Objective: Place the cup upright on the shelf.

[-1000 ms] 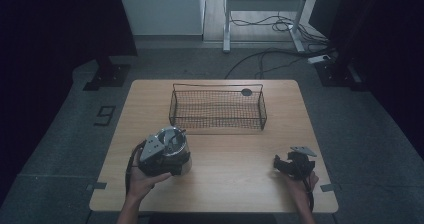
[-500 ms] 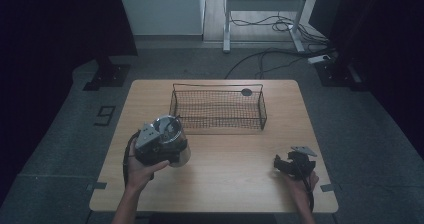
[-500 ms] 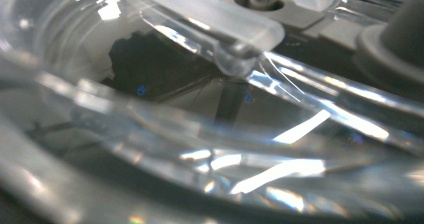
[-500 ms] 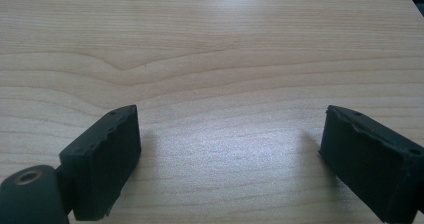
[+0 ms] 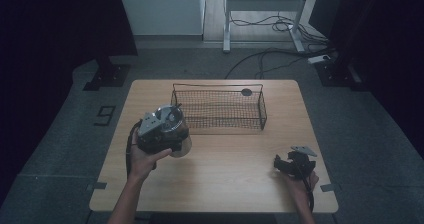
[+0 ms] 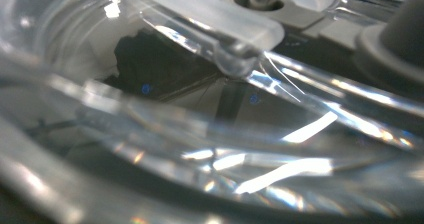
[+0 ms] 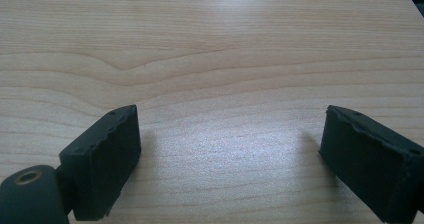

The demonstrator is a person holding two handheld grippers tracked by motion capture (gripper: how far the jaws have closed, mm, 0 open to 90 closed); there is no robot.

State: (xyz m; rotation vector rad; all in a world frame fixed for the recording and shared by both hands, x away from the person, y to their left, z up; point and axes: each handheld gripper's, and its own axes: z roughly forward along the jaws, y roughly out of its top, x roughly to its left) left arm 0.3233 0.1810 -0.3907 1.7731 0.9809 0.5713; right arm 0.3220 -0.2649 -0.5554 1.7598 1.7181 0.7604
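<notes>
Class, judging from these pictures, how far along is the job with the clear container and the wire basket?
Done: the left hand-held gripper has the clear container picked up, held above the table near the wire basket. In hand: carrying it; the left gripper view shows clear plastic pressed close to the camera. Left: the basket looks empty, so placing it there probably remains. The right hand-held gripper rests open on the wood.

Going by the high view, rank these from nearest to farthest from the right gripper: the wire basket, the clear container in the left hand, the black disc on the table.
From the right gripper:
1. Wire basket, mid-table, up and left of it.
2. Black disc, behind the basket near the far edge.
3. Clear container, at the left, held up by the left gripper.
</notes>
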